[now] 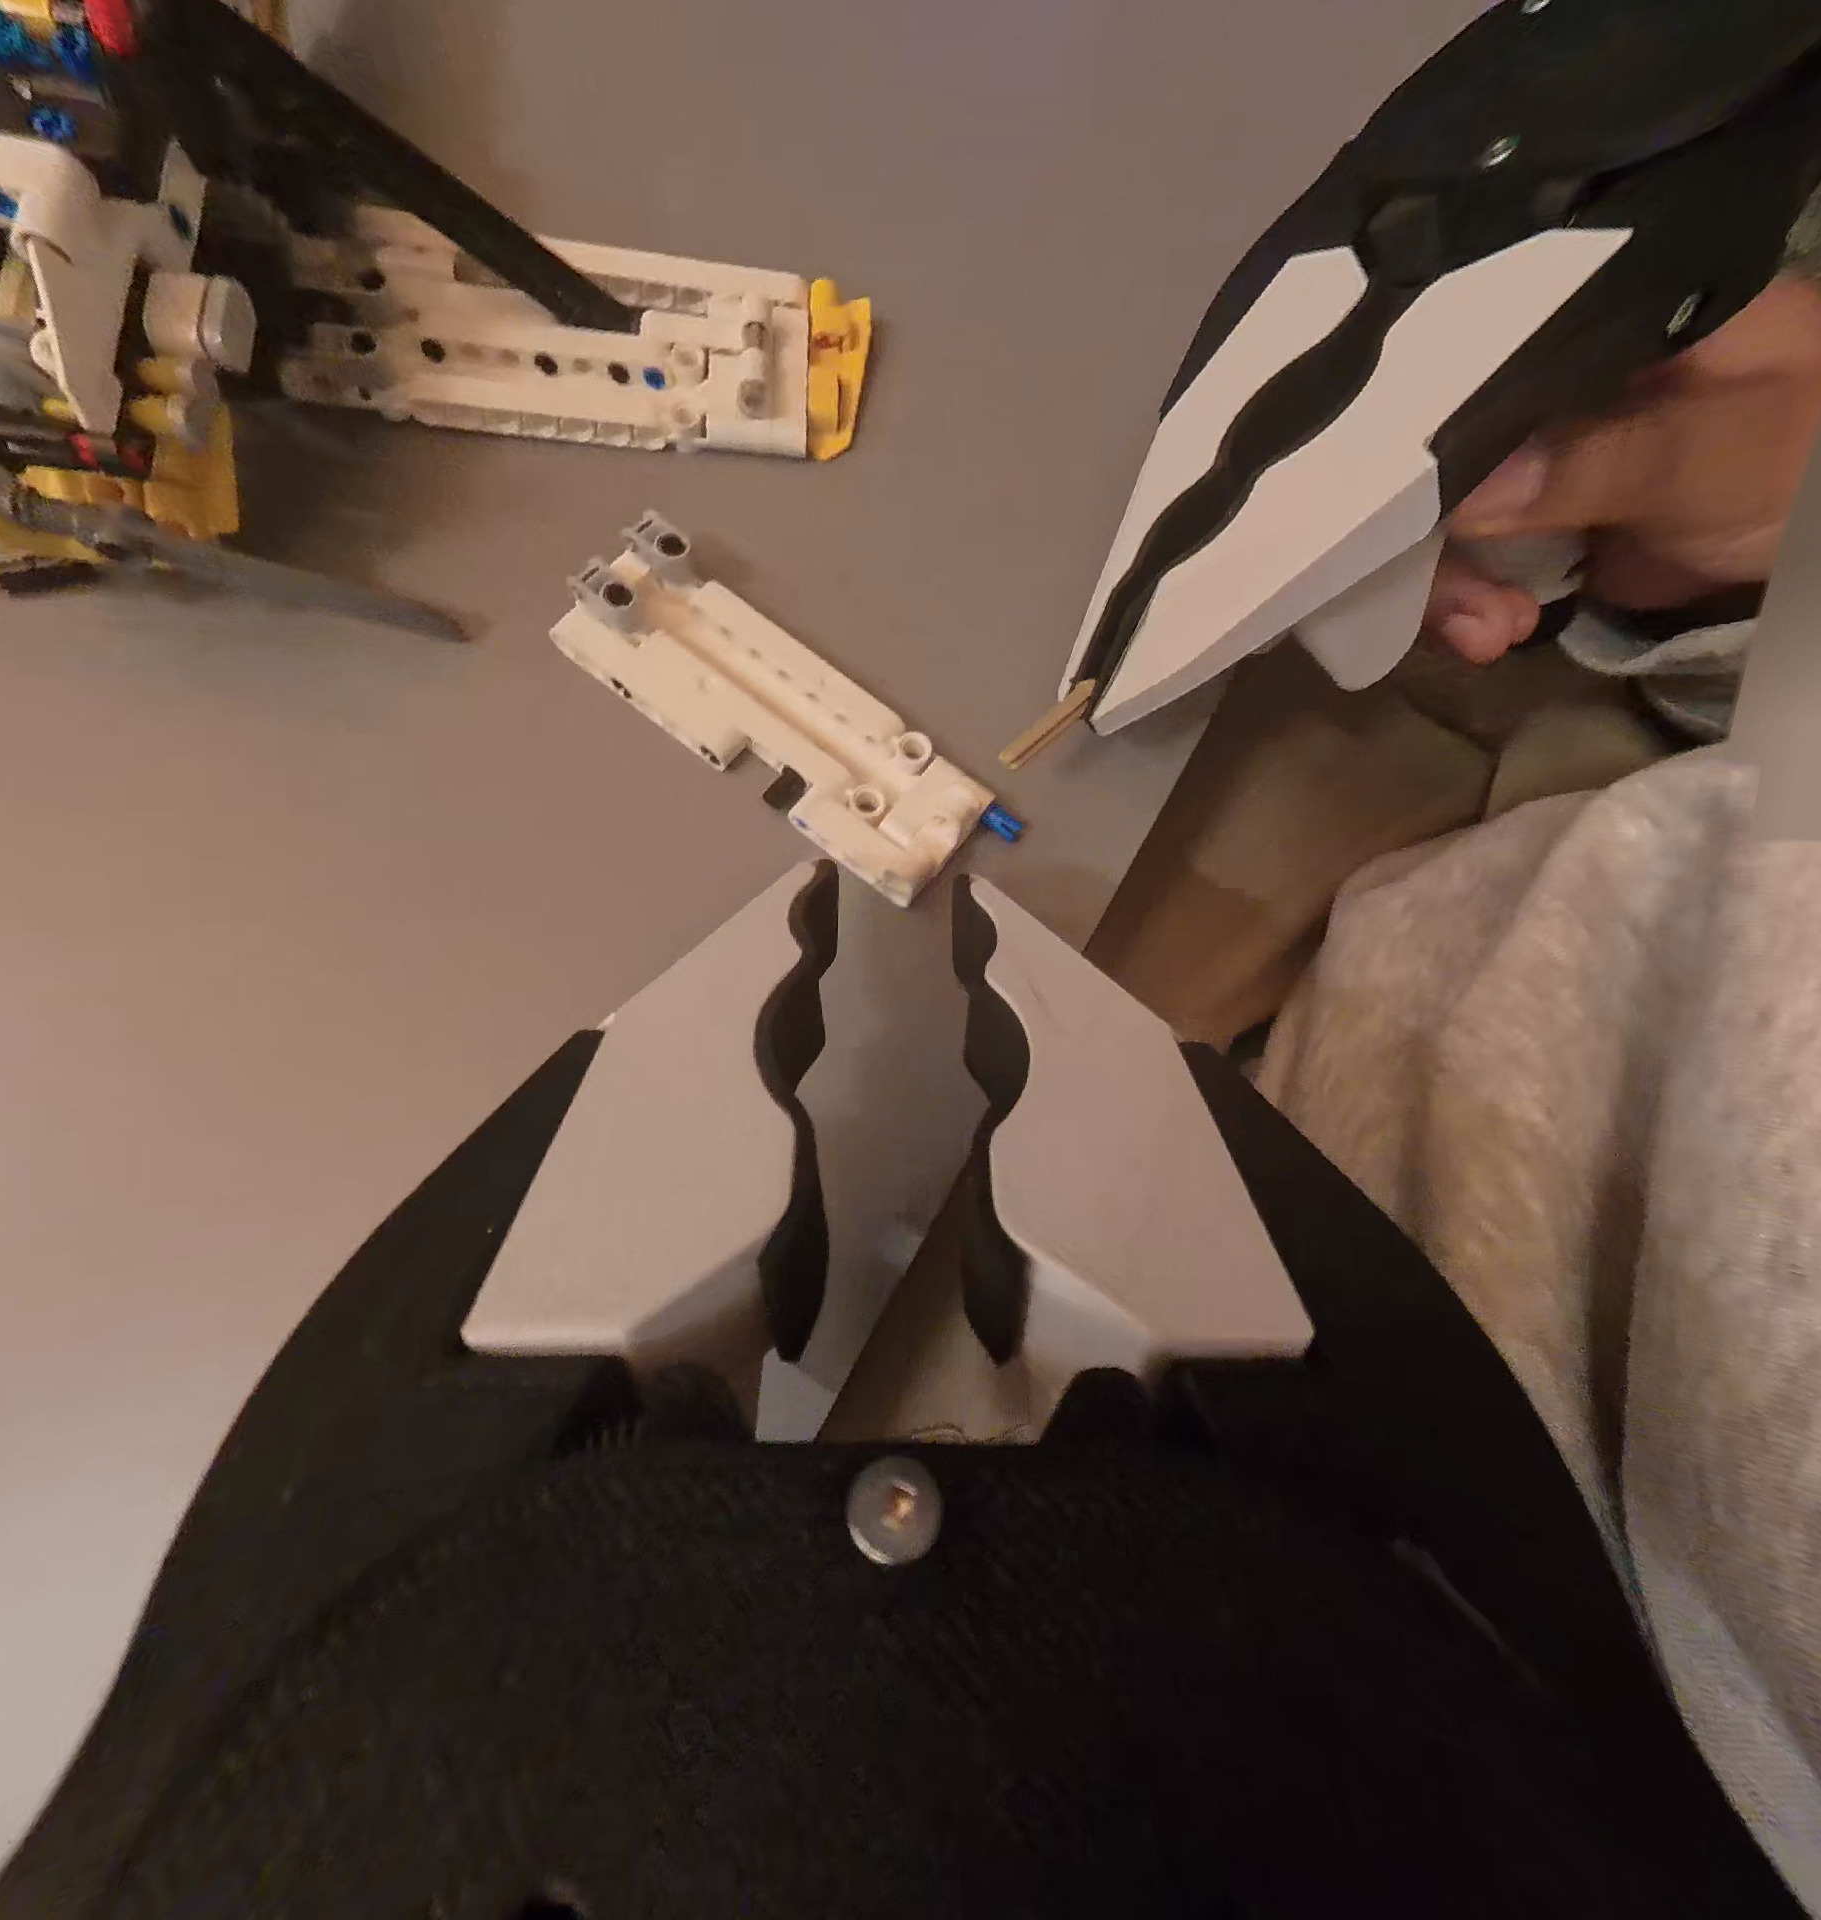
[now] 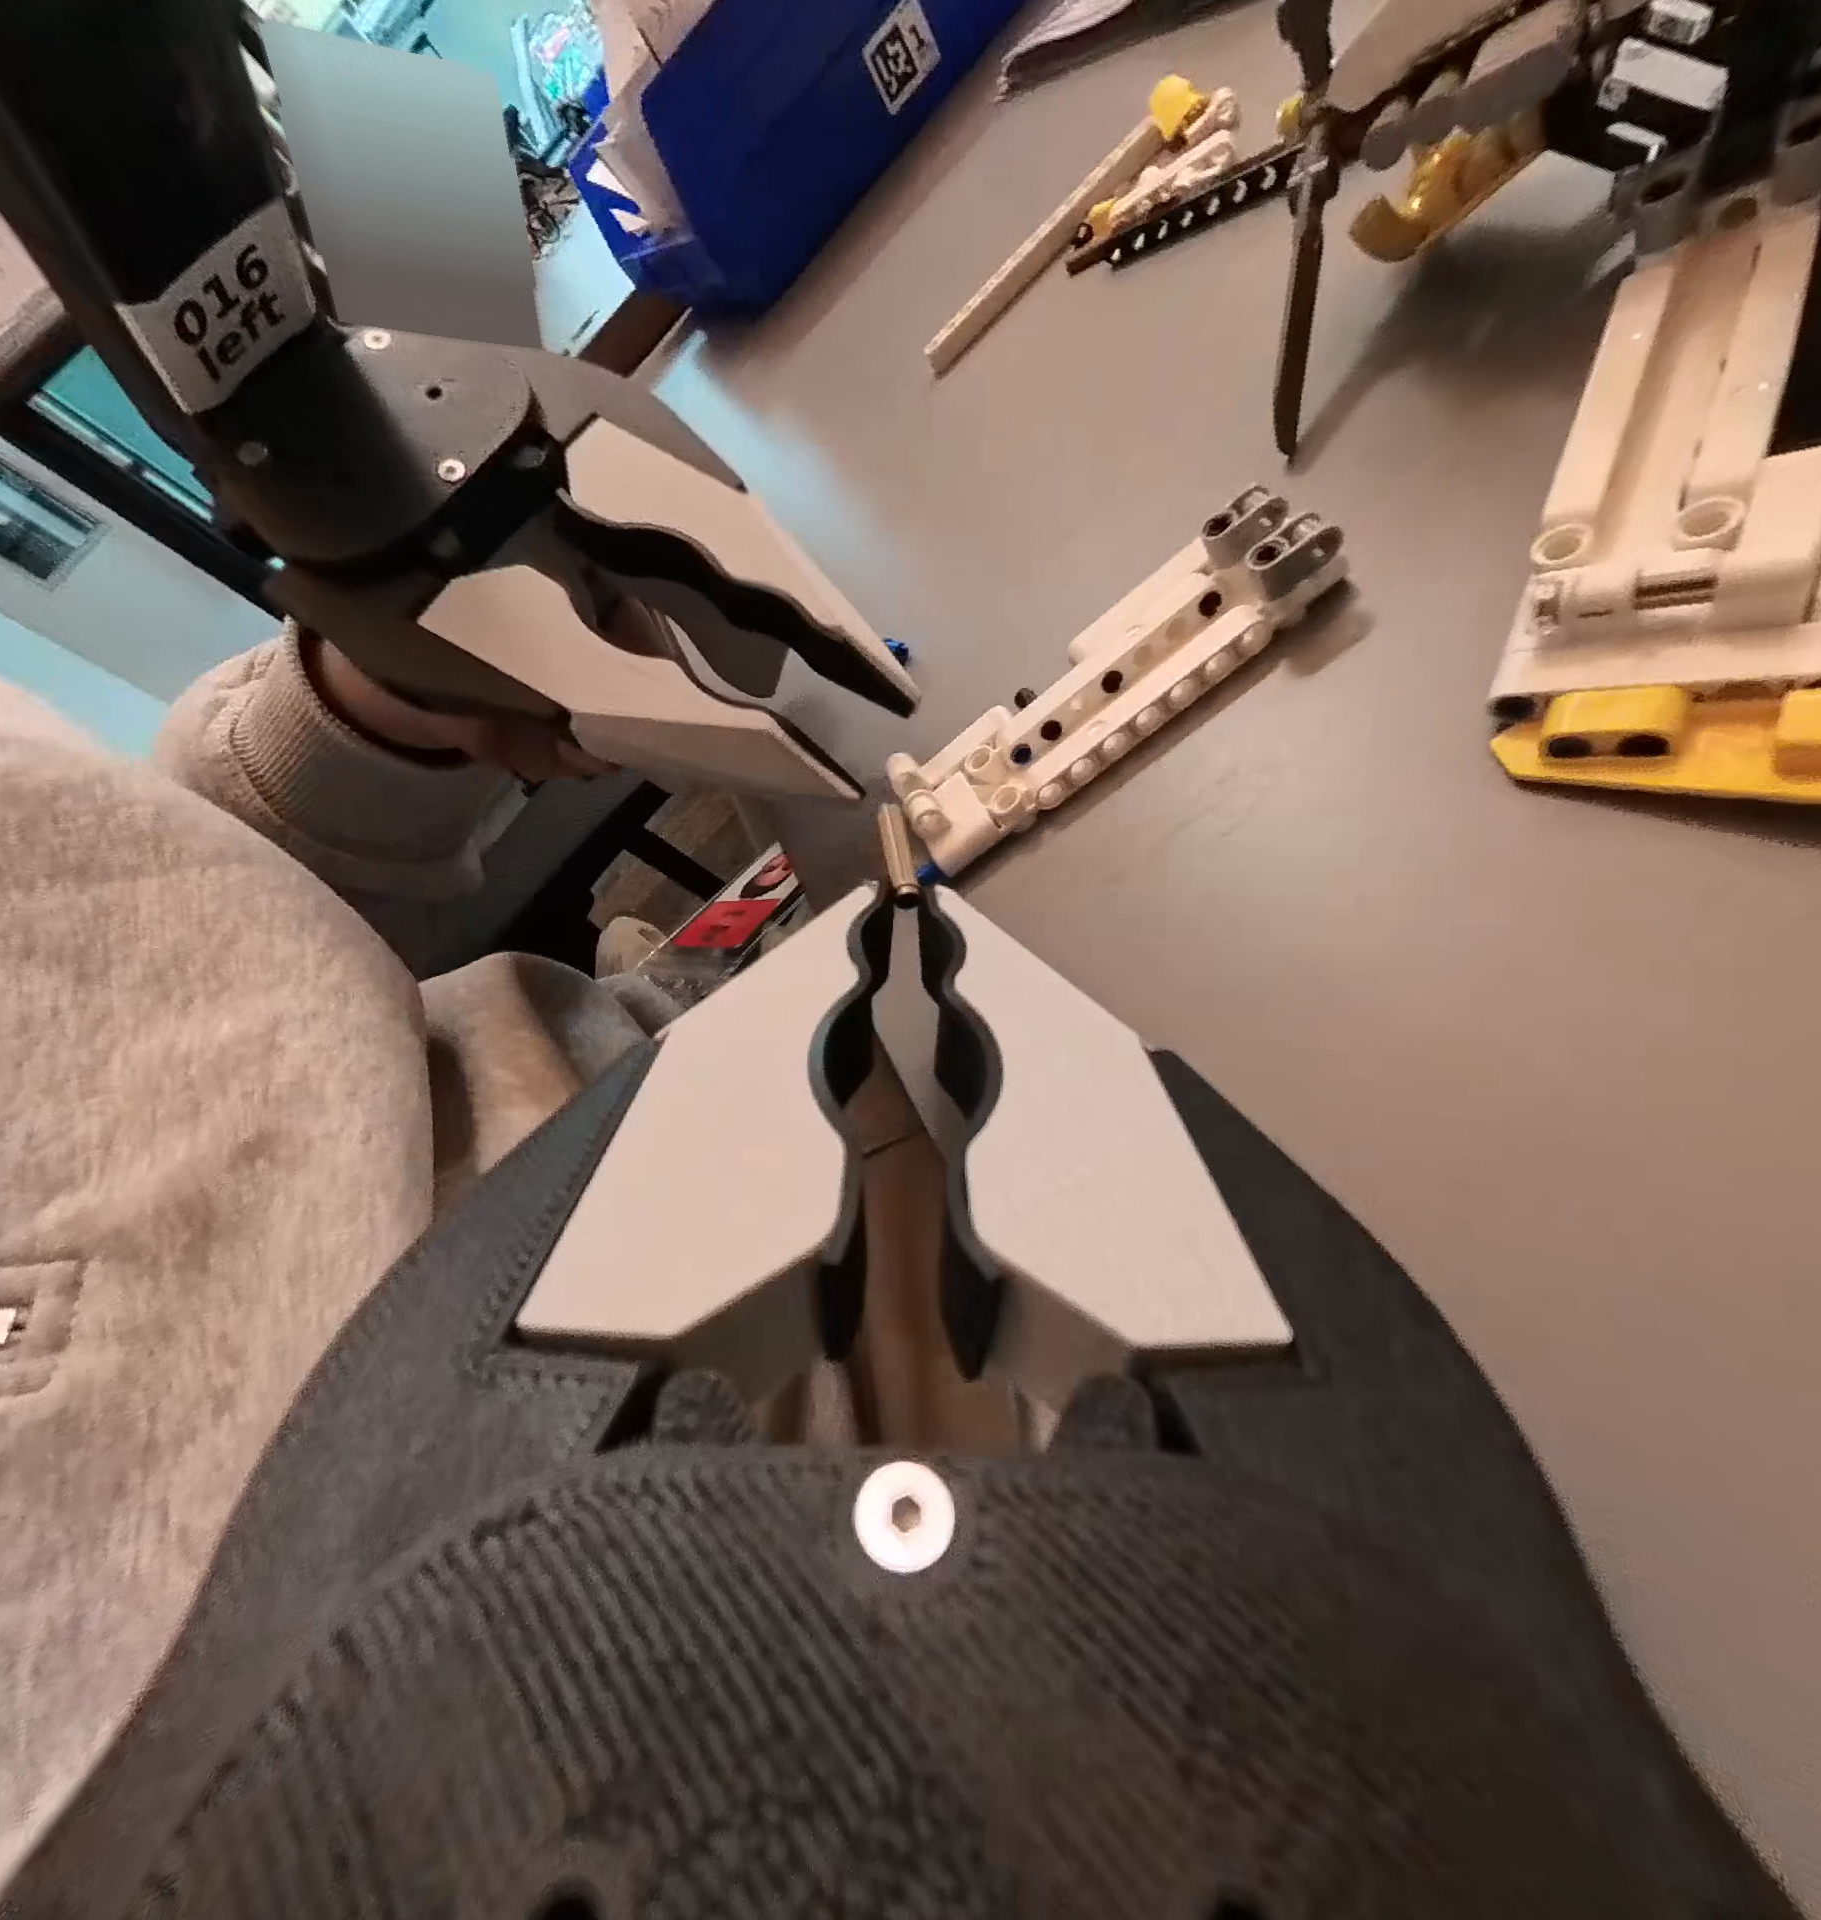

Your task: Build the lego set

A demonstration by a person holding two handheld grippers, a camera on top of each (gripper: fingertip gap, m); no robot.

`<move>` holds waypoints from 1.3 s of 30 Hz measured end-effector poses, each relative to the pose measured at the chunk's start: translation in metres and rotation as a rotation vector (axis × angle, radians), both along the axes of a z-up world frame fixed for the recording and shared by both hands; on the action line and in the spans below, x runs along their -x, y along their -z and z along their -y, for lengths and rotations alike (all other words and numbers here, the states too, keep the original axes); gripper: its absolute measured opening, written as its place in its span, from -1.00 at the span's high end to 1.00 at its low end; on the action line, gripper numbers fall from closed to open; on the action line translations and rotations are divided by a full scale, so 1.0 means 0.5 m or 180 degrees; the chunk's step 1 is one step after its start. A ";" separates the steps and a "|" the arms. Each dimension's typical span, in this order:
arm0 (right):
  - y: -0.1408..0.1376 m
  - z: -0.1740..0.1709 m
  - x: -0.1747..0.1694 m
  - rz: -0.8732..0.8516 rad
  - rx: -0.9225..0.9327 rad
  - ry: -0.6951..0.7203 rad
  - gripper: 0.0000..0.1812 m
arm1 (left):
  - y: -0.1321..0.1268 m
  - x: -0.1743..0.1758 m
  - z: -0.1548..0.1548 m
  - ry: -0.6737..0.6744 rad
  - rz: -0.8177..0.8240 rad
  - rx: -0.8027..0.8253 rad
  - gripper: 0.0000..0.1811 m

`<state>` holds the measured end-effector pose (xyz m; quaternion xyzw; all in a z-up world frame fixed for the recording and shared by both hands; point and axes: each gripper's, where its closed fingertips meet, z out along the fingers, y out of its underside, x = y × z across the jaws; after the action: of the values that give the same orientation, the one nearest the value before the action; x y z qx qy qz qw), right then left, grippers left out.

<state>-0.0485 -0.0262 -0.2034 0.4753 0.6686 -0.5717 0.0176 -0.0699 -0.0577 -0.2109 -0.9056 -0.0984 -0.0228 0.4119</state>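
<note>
Grey matte tabletop (image 1: 262, 935) carries a white beam-and-pin lego sub-assembly (image 1: 771, 717).
Left gripper (image 1: 890, 883), jaws apart, hovers at its six o'clock end; right gripper (image 2: 906, 914), at three o'clock, pinches a short tan lego axle pin (image 2: 898, 852).

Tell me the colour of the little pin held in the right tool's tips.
Tan. The pin shows best in the left wrist view, sticking out of the right tool.

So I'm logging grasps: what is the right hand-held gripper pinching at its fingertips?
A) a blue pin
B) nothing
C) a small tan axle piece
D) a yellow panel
C: a small tan axle piece sticks out from the tips of the right hand-held gripper, near the white assembly.
</note>
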 end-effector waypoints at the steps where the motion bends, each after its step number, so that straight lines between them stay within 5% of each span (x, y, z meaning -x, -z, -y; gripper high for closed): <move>1: 0.002 0.001 0.001 0.0041 -0.0037 0.0007 0.97 | 0.005 0.001 0.002 -0.0007 0.0017 0.0020 0.78; 11: 0.009 -0.014 0.009 0.0278 -0.0829 0.0009 0.97 | 0.026 -0.005 -0.012 0.0151 -0.0118 0.0187 0.77; 39: 0.023 0.006 0.021 0.0553 -0.0598 -0.0254 0.97 | 0.029 -0.006 -0.009 0.0266 0.0131 -0.0035 0.91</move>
<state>-0.0588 -0.0293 -0.2149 0.4956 0.7335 -0.4620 0.0535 -0.0671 -0.0529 -0.2252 -0.9060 -0.0689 -0.0591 0.4135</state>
